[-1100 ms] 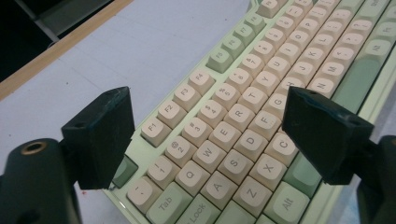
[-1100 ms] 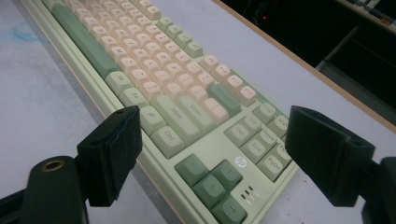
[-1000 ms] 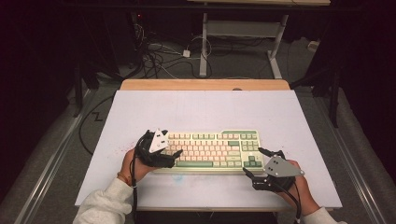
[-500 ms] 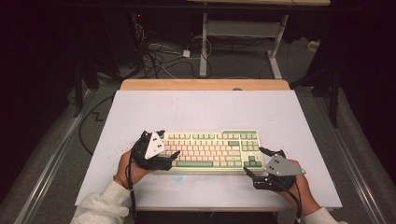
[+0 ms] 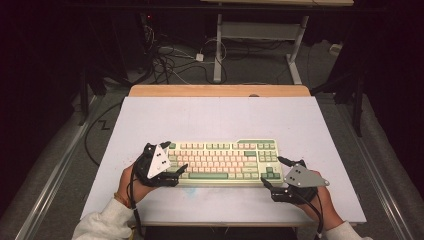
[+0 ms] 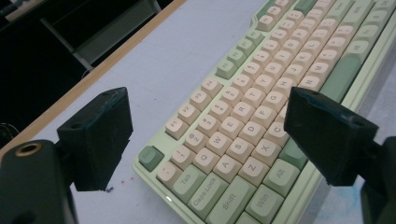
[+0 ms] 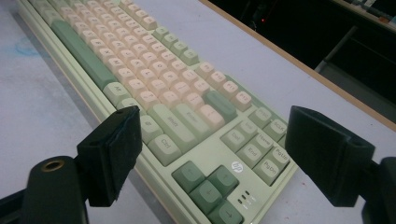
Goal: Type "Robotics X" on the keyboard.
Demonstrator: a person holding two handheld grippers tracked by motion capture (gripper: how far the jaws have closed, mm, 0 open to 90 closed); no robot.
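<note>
Grey table (image 5: 220, 120): keyboard (image 5: 222, 160), seemingly "hp" logo; left tongs (image 6: 205, 135), right tongs (image 7: 212, 154) wide

In the high view, light falls from overhead onto the pale table (image 5: 220, 120), which reads evenly bright in the middle of the frame, while the floor and furniture along the top and both sides sink into near black. The picture is soft and slightly grainy. Shadows under the keyboard (image 5: 222, 160) are faint and short. In both gripper views the near black jaws at the bottom are blurred and nearly featureless, the nearer keycaps are legible, and the far keys at the top edge soften.
</note>
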